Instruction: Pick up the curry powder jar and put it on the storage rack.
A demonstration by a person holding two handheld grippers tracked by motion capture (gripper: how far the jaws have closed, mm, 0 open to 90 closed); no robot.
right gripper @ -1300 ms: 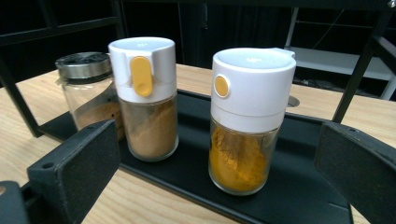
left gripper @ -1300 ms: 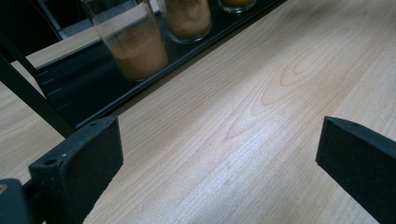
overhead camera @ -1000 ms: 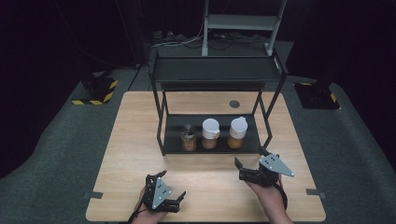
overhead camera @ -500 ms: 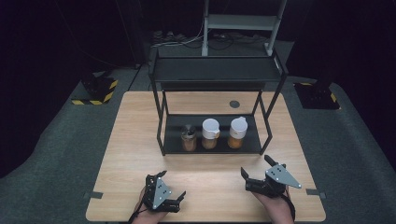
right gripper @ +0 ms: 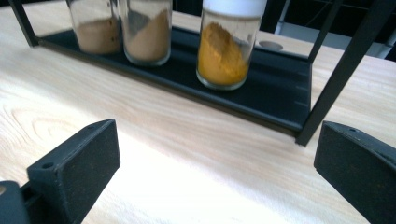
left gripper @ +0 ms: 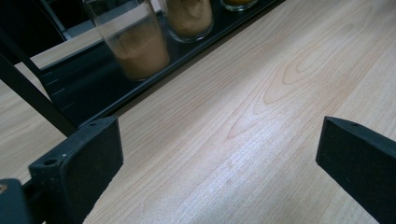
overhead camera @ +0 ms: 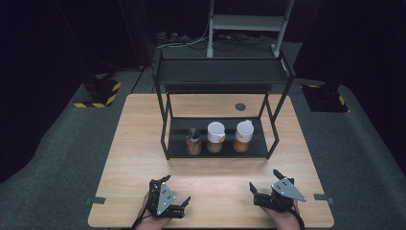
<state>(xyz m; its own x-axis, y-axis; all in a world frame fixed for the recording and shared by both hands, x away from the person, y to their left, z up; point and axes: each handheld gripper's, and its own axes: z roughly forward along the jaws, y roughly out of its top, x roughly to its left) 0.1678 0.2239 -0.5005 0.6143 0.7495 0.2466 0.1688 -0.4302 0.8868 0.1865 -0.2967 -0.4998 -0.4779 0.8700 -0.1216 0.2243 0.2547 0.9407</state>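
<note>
- Surface: a pale wooden table (overhead camera: 143, 143) with visible grain, standing on grey floor covering; the room beyond is dark. Two yellow-and-black striped blocks sit on the floor, one far left (overhead camera: 98, 93), one far right.
- A black metal two-tier shelf rack (overhead camera: 222, 76) stands on the far half of the table. A small dark round disc (overhead camera: 240, 107) lies on the table behind it.
- On the rack's lower tier, a row of three glass spice jars: the left jar of brown powder (overhead camera: 194, 142), the middle white-lidded jar of brown powder (overhead camera: 215, 137), and the right white-lidded jar of orange-yellow powder (overhead camera: 243, 136). They stand close together; contact cannot be judged.
- Hidden: the jar tops are cut off in the left gripper view; the left jar's lid is unclear.
- Left hand-held gripper (overhead camera: 174, 194): near left, jaws spread wide, holding nothing.
- Right hand-held gripper (overhead camera: 264, 184): near right, jaws spread wide, holding nothing, well short of the jars.
- Count: two hand-held grippers, three jars, one rack.
</note>
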